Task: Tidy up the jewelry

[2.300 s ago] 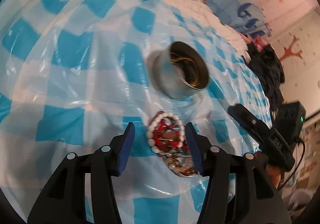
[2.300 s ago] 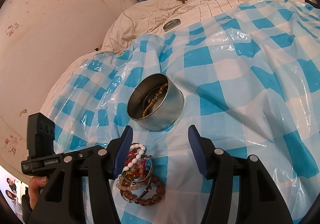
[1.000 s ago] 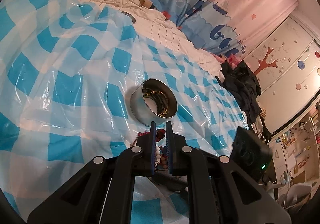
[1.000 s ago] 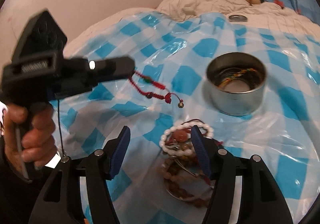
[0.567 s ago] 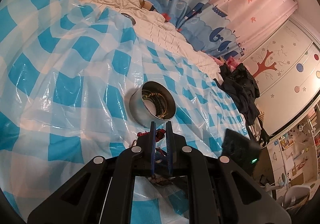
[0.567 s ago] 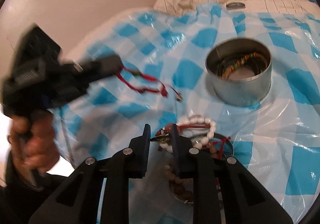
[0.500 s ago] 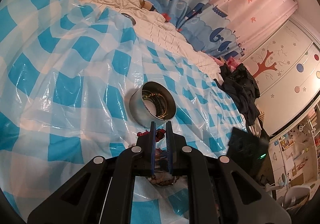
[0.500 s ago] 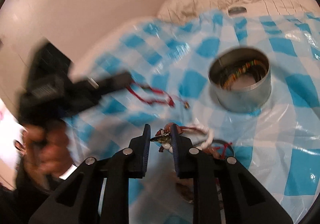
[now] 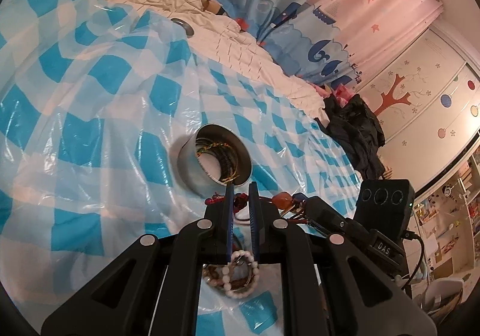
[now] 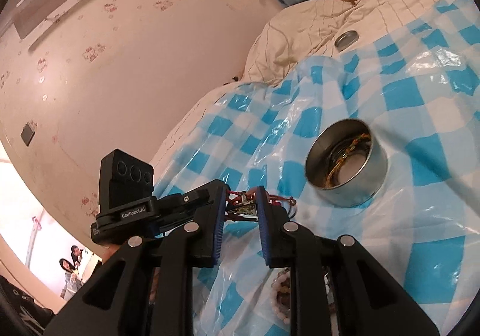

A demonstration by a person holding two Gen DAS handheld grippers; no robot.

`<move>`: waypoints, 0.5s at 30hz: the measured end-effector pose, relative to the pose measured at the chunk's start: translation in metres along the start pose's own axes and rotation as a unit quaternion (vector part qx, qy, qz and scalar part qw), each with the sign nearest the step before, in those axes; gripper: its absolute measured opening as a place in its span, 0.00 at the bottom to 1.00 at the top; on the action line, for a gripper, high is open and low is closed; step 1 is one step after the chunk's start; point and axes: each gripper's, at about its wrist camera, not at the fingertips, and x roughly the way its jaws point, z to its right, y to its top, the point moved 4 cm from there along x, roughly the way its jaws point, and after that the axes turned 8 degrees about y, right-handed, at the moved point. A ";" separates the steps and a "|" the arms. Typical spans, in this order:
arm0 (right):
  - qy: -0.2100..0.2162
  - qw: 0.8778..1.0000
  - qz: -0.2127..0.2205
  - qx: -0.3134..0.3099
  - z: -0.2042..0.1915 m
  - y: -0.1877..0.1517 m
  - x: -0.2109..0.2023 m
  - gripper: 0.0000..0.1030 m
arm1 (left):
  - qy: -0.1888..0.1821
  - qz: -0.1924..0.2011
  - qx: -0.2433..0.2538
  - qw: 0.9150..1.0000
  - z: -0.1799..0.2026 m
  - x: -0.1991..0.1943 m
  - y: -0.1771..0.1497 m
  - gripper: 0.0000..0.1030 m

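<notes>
A round metal tin [image 9: 214, 157] with dark and braided bracelets inside stands on the blue-checked plastic sheet [image 9: 75, 132]; it also shows in the right wrist view [image 10: 346, 169]. My left gripper [image 9: 240, 192] is shut on a red cord bracelet [image 9: 213, 200], held just in front of the tin. My right gripper [image 10: 241, 195] is shut on a bracelet with an orange bead [image 9: 283, 197] and red cords [image 10: 279, 201], right beside the left gripper. A pile of bead bracelets with a white pearl one [image 9: 240, 271] lies on the sheet below both grippers.
A small metal lid [image 9: 183, 25] lies on the cream quilt at the far edge of the sheet; it also shows in the right wrist view [image 10: 346, 37]. Dark clothes [image 9: 357, 129] are heaped at the right. A pink wall [image 10: 120, 66] stands to the left.
The right gripper shut on a bracelet from the pile and lifted it up beside the left gripper. The left gripper stayed shut on the red cord near the tin.
</notes>
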 end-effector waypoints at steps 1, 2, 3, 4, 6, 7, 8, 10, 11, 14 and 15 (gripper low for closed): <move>0.000 1.000 0.005 0.006 0.002 0.002 -0.003 0.21 | -0.004 0.001 -0.001 1.000 0.002 0.001 0.001 0.08; -0.002 1.000 0.008 0.009 0.003 0.004 -0.004 0.21 | -0.006 0.002 -0.002 1.000 0.004 0.002 0.002 0.08; -0.004 1.000 0.010 0.010 0.004 0.005 -0.006 0.21 | -0.011 0.004 -0.002 1.000 0.007 0.004 0.004 0.08; -0.006 1.000 0.013 0.011 0.005 0.006 -0.008 0.21 | -0.014 0.005 -0.001 1.000 0.010 0.005 0.006 0.08; -0.009 1.000 0.020 0.012 0.006 0.012 -0.009 0.21 | -0.022 0.009 -0.002 1.000 0.015 0.009 0.010 0.08; -0.013 1.000 0.024 0.012 0.007 0.016 -0.010 0.21 | -0.029 0.011 -0.003 1.000 0.018 0.011 0.013 0.08; -0.015 0.999 0.029 0.013 0.009 0.020 -0.010 0.21 | -0.037 0.016 -0.008 0.999 0.020 0.014 0.017 0.08; -0.021 0.999 0.036 0.016 0.012 0.031 -0.009 0.21 | -0.050 0.023 -0.015 0.998 0.022 0.018 0.024 0.08; -0.025 0.999 0.039 0.015 0.014 0.039 -0.008 0.21 | -0.057 0.027 -0.022 0.998 0.023 0.022 0.028 0.08; -0.045 0.998 0.039 0.001 0.021 0.056 0.003 0.21 | -0.043 0.027 -0.038 0.998 0.019 0.046 0.037 0.10; -0.059 0.998 0.032 -0.004 0.026 0.059 0.008 0.21 | -0.005 0.012 -0.043 0.999 0.013 0.061 0.036 0.16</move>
